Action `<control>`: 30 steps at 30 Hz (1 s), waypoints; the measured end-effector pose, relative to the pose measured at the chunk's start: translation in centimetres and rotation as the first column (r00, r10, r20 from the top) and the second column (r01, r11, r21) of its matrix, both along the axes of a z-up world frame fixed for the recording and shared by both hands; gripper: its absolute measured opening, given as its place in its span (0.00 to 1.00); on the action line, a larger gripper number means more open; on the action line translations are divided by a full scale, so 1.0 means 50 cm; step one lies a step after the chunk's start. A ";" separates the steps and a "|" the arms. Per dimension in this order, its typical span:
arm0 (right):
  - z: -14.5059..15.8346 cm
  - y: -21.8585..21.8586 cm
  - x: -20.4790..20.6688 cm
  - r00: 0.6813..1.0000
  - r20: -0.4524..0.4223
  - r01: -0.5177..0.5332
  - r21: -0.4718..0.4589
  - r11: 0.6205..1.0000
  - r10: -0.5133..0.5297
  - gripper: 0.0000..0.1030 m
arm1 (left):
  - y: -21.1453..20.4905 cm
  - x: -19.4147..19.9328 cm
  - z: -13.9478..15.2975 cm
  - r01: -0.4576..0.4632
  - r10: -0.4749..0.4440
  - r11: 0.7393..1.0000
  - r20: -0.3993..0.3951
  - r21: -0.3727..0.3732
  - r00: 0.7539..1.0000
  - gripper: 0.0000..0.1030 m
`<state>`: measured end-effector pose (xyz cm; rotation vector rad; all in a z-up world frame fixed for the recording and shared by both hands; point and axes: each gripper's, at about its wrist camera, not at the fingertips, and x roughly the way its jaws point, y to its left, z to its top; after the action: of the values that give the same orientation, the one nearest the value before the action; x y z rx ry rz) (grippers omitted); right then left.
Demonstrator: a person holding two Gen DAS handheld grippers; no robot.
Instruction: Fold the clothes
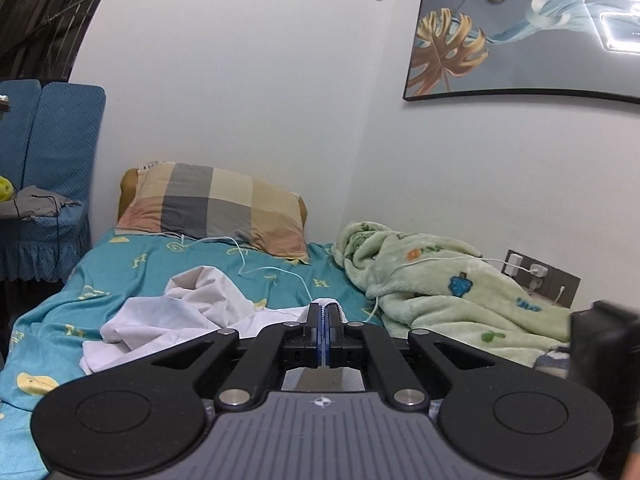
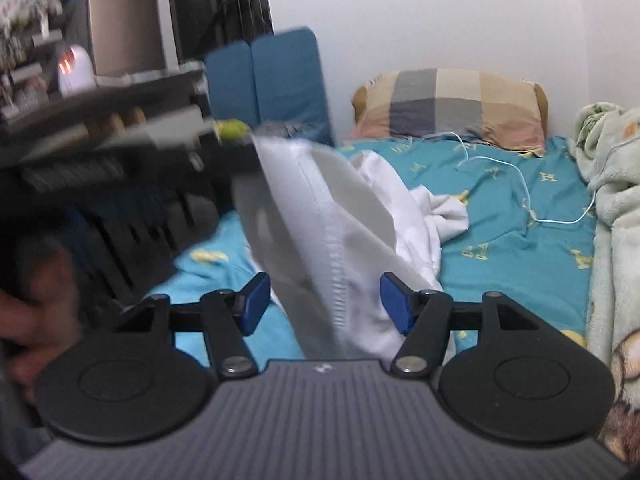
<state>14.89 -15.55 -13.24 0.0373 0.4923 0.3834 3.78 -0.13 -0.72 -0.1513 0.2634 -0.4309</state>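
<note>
A white garment (image 1: 176, 312) lies crumpled on the teal bed sheet (image 1: 120, 264). My left gripper (image 1: 325, 320) is shut on a hemmed edge of the white garment and holds it lifted. In the right wrist view the garment (image 2: 332, 216) hangs stretched from the blurred left gripper (image 2: 224, 160) at upper left down between my right gripper's fingers. My right gripper (image 2: 324, 300) is open, its blue pads (image 2: 394, 302) on either side of the cloth's stitched seam without pinching it.
A checked pillow (image 1: 216, 204) lies at the head of the bed. A light green blanket (image 1: 440, 288) is bunched along the right side. A white cable (image 1: 272, 268) runs across the sheet. A blue covered chair (image 1: 52, 168) stands left of the bed.
</note>
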 end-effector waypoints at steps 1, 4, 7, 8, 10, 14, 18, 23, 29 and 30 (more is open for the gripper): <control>-0.009 -0.001 0.014 0.999 -0.011 0.041 -0.015 0.999 -0.042 0.62 | 0.001 -0.002 0.001 -0.008 0.008 1.000 0.003 -0.001 1.000 0.01; -0.030 -0.031 0.044 0.985 -0.067 0.155 -0.035 0.987 -0.157 0.61 | 0.009 -0.006 0.002 -0.052 0.052 0.999 0.007 -0.012 0.999 0.01; -0.039 -0.085 0.046 0.959 -0.156 0.244 0.036 0.969 -0.235 0.61 | 0.017 -0.003 0.003 -0.088 0.088 0.996 -0.002 -0.021 0.996 0.01; -0.039 -0.101 0.041 0.953 -0.177 0.263 0.075 0.962 -0.247 0.62 | 0.019 -0.003 0.002 -0.096 0.096 0.995 -0.006 -0.022 0.995 0.01; -0.036 -0.134 0.027 0.941 -0.213 0.297 0.158 0.942 -0.261 0.56 | 0.019 0.000 0.000 -0.102 0.102 0.995 -0.016 -0.015 0.995 0.01; -0.020 -0.156 0.015 0.954 -0.200 0.271 0.270 0.924 -0.221 0.14 | 0.009 0.007 -0.013 -0.089 0.090 0.996 -0.033 0.027 0.995 0.01; 0.002 -0.152 0.016 0.974 -0.144 0.214 0.331 0.919 -0.175 0.07 | 0.004 0.027 -0.036 -0.099 0.105 0.992 -0.078 0.074 0.991 0.02; 0.022 -0.159 0.011 0.984 -0.110 0.170 0.390 0.905 -0.138 0.07 | -0.003 0.059 -0.079 -0.113 0.140 0.980 -0.163 0.167 0.977 0.24; 0.029 -0.173 0.007 0.986 -0.108 0.164 0.441 0.882 -0.129 0.07 | -0.040 0.075 -0.137 -0.055 0.132 0.950 -0.237 0.308 0.962 0.41; 0.029 -0.176 0.007 0.985 -0.109 0.168 0.446 0.879 -0.133 0.07 | -0.048 0.075 -0.145 -0.042 0.128 0.944 -0.246 0.328 0.961 0.42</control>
<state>15.24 -24.35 -11.77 0.5455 0.4617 0.3375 7.54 -2.52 -7.99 0.1006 0.5842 -0.2747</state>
